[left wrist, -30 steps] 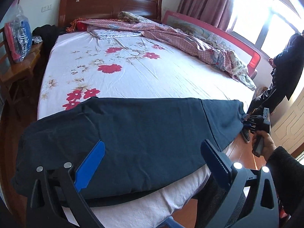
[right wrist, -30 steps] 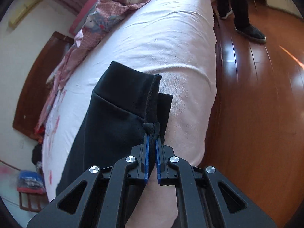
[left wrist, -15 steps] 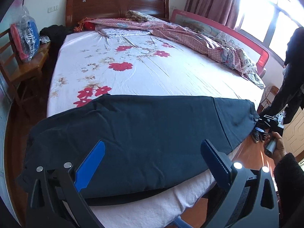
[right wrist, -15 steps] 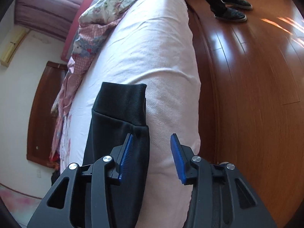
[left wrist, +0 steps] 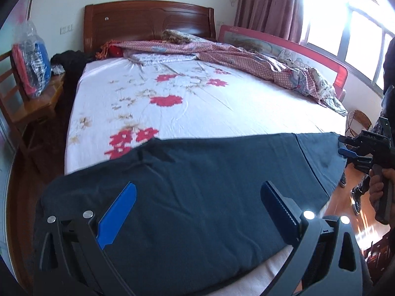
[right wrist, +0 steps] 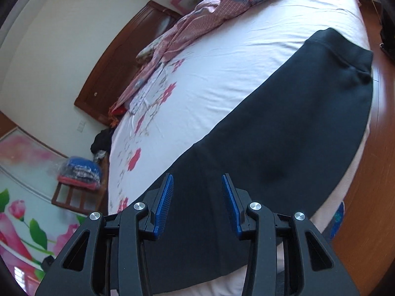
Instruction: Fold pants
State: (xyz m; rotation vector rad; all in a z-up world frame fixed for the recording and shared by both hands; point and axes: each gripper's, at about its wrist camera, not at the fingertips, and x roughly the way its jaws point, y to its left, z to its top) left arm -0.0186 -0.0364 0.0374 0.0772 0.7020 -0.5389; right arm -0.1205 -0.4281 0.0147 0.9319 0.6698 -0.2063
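Lying across the bed: the pants (left wrist: 212,187) were spread flat along the near edge of the bed (left wrist: 246,103), dark cloth over the flowered sheet.
Pants from the right tool's side: they (right wrist: 284,135) ran away ahead of the tool, with the banded end far off by the bed's corner.
Left tool (left wrist: 197,204): its jaws stood wide apart above the pants and held nothing; the cloth lay under and between the blue pads (left wrist: 116,217), but whether they touched it could not be told.
Right tool (right wrist: 197,197): its jaws had just been opening and stood part open, well short of wide; nothing was gripped, and the pants lay below the gap, apart from the pads (right wrist: 164,202).
Right tool in the left view: it (left wrist: 350,150) showed at the right edge, just beside the far end of the pants, not touching them, with a hand (left wrist: 377,187) round its grip.
Beyond the left tool: a crumpled quilt (left wrist: 246,56) lay along the far side of the bed, up to the headboard (left wrist: 148,22).
Left of the left tool: a wooden chair (left wrist: 32,101) stood by the bed with a plastic-wrapped bundle (left wrist: 32,56) on it.
Right of the left tool: a curtain (left wrist: 269,5) and a bright window (left wrist: 350,19) lay past the bed rail.
Right of the right tool: wood floor (right wrist: 370,197) ran beside the mattress.
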